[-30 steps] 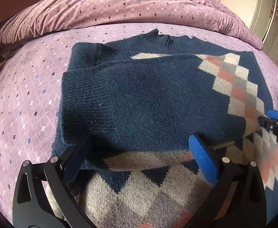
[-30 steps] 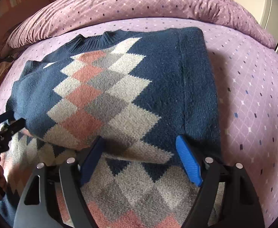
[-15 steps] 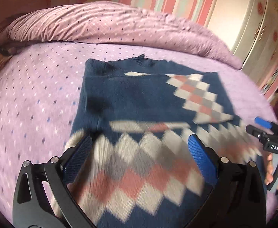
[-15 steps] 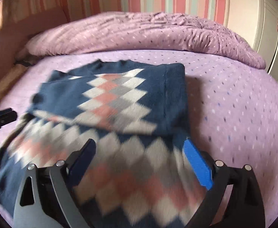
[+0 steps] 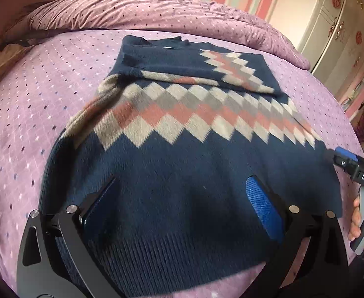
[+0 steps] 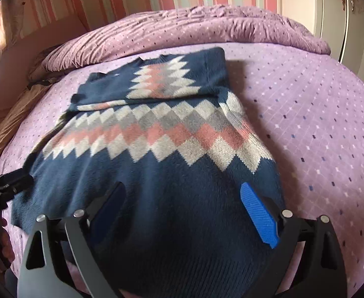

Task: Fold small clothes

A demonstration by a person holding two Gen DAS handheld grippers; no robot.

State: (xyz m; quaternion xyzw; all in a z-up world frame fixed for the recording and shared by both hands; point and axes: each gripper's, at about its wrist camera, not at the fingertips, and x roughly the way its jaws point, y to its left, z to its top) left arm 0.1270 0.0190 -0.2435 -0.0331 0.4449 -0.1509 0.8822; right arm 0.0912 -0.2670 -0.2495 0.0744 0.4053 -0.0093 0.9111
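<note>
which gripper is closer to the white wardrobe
Right. The wardrobe stands past the bed's right side; the right gripper is over the sweater's right half, the left gripper over its left half, farther away.

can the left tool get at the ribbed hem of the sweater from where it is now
Probably yes: the left tool is open, poised over the sweater's ribbed hem, which lies flat on the bedspread with nothing on it.

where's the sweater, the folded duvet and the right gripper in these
sweater (image 5: pixel 182 173): left wrist view, on the navy body below the diamond band.
folded duvet (image 6: pixel 206 24): right wrist view, on its wrinkled top.
right gripper (image 6: pixel 182 213): right wrist view, midway between its open fingertips.
</note>
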